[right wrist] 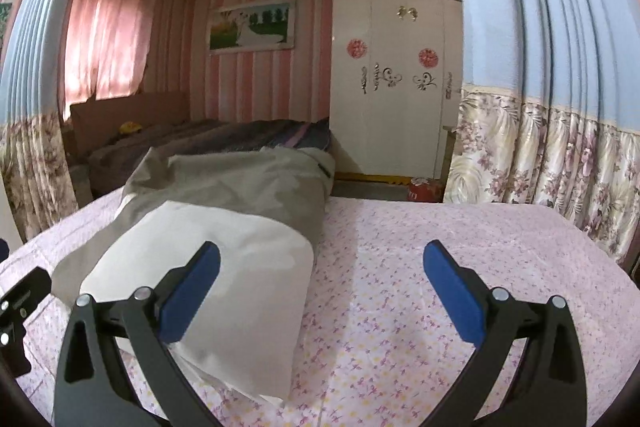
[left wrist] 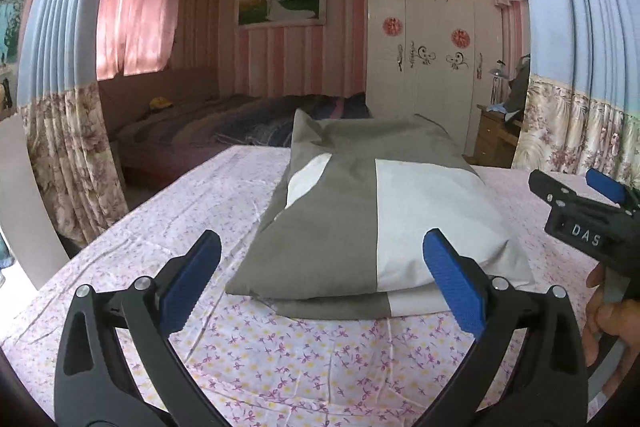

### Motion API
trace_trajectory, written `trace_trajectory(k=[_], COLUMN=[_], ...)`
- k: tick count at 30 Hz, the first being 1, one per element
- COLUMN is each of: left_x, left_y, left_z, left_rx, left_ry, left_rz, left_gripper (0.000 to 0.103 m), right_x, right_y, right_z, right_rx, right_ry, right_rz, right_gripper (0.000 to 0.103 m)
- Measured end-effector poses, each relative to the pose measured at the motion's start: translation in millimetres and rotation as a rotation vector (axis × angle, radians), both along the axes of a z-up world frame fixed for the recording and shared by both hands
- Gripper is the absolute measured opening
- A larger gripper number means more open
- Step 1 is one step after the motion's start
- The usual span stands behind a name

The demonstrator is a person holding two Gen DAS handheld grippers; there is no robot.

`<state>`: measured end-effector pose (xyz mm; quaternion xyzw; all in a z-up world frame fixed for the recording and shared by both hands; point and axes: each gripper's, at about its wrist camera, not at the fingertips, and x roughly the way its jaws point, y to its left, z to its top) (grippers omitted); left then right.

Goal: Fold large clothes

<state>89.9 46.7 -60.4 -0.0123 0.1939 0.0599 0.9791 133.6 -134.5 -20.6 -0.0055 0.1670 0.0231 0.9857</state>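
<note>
A folded grey and white garment (left wrist: 372,211) lies as a thick stack on the pink floral sheet (left wrist: 200,227). My left gripper (left wrist: 322,247) hovers open just in front of its near edge, holding nothing. In the right wrist view the same garment (right wrist: 224,223) sits to the left, with its white part nearest. My right gripper (right wrist: 320,259) is open and empty above the sheet (right wrist: 440,267), its left finger (right wrist: 192,295) over the garment's white corner. The right gripper (left wrist: 580,211) also shows at the right edge of the left wrist view, held by a hand (left wrist: 608,327).
Blue and floral curtains (left wrist: 60,107) hang on both sides of the bed. Beyond the foot are another bed (left wrist: 224,127), a white wardrobe (left wrist: 432,67), a wooden nightstand (left wrist: 496,135) and a red object (right wrist: 424,195) on the floor.
</note>
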Motion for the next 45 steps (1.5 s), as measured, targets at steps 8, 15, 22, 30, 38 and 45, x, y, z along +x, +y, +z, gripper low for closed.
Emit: trace_trajectory(k=[8,15,22,30,38,45], left_x=[4.9,15.8,90.6,197.6,249.3,255.8], left_y=[2.5,32.1,101.5,75.2,54.9,83.5], left_z=[-4.0,4.9,50.6,28.3,-31.2,-53.8], left_rx=[-0.007,0.005,-0.079,0.022,0.017,-0.201], left_ry=[0.034,0.066,0.129,0.353,0.499,0.554], left_rz=[-0.023,0.046,0.067,-0.106,-0.093,-0.15], left_gripper=[0.1,0.097,0.099,0.1,0.1,0.1], right_x=[4.6,23.5,63.0,143.9,174.2,198.3], right_y=[-12.9,-17.4,-21.3,-6.5,14.9,16.5], right_z=[-4.9,7.8,14.8,-14.8,-43.4,-53.9], right_rx=[0.015,0.037,0.039,0.075,0.085,0.208], right_ry=[0.032,0.103,0.249,0.475,0.56,0.653], right_rz=[0.007,0.08,0.163,0.253,0.272,0.269], right_gripper=[0.101,0.101,0.101,0.101,0.101,0.091])
